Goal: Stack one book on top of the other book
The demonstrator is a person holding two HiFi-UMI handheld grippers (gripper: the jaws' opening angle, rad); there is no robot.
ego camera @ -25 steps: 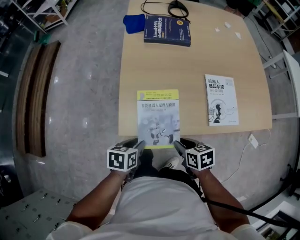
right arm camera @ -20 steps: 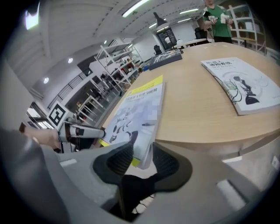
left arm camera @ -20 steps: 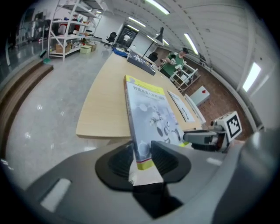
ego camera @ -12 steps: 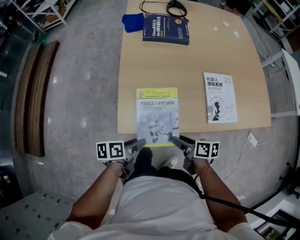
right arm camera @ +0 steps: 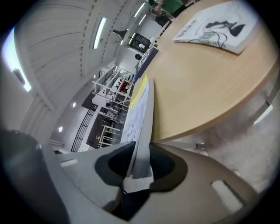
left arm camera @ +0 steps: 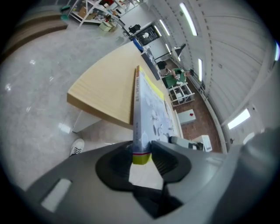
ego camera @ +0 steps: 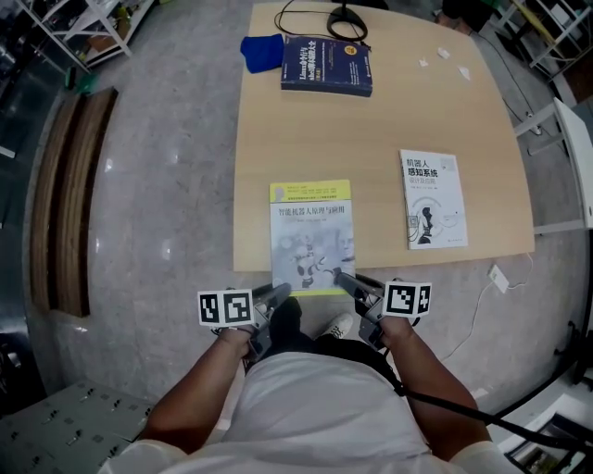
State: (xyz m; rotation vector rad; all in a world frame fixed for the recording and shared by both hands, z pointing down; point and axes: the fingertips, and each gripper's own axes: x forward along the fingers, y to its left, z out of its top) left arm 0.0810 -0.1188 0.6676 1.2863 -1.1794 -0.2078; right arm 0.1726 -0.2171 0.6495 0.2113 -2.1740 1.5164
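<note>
A yellow-and-white book (ego camera: 312, 231) lies on the wooden table (ego camera: 389, 120), its near end hanging over the front edge. My left gripper (ego camera: 281, 294) has the book's near left corner (left arm camera: 146, 100) between its jaws, which are closing and press on it. My right gripper (ego camera: 341, 280) has the near right corner (right arm camera: 140, 113) in its closing jaws, pads against the cover. A white book (ego camera: 433, 198) lies flat to the right, seen too in the right gripper view as the white book (right arm camera: 214, 28). At the table's far side lies a dark blue book (ego camera: 326, 63).
A blue cloth (ego camera: 261, 48) lies beside the dark blue book, and a black cable (ego camera: 329, 17) loops behind it. Small white scraps (ego camera: 445, 54) sit at the far right. My shoe (ego camera: 341, 324) shows under the table's edge. Wooden boards (ego camera: 69, 194) lie on the floor at the left.
Both grippers have rolled about their own lines, so their marker cubes now face up differently. Both hands have stayed at the book's near corners, and the book has barely shifted.
</note>
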